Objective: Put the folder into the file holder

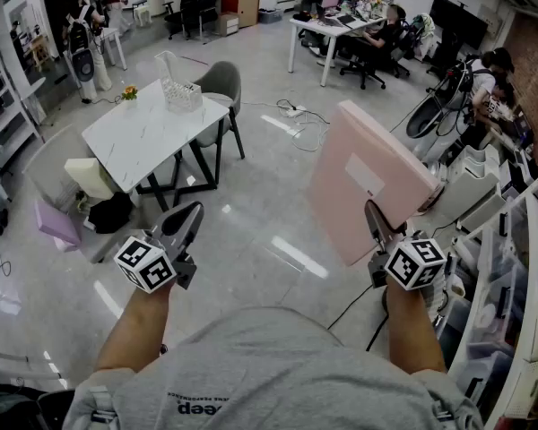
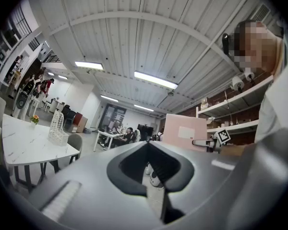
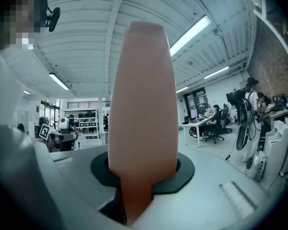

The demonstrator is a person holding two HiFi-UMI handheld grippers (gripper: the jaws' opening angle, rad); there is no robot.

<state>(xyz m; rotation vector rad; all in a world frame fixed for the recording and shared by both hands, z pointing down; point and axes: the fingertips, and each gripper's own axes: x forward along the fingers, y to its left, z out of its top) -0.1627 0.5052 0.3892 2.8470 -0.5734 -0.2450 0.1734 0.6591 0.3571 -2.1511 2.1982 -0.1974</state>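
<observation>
A pink folder (image 1: 368, 177) with a white label stands upright in the air at the right, and my right gripper (image 1: 374, 215) is shut on its lower edge. In the right gripper view the folder (image 3: 141, 104) fills the middle, edge-on between the jaws of that gripper (image 3: 141, 176). The white mesh file holder (image 1: 181, 90) stands at the far end of a white marble-top table (image 1: 134, 137), well ahead and to the left. My left gripper (image 1: 188, 215) is shut and holds nothing. Its own view shows the file holder (image 2: 57, 127) at the left and the folder (image 2: 185, 131) at the right.
A grey chair (image 1: 219, 83) stands behind the table, and a small flower pot (image 1: 128, 91) sits on its far corner. Cables (image 1: 298, 115) lie on the floor beyond. Shelves with bins (image 1: 511, 276) line the right side. People sit at desks (image 1: 341, 27) at the back.
</observation>
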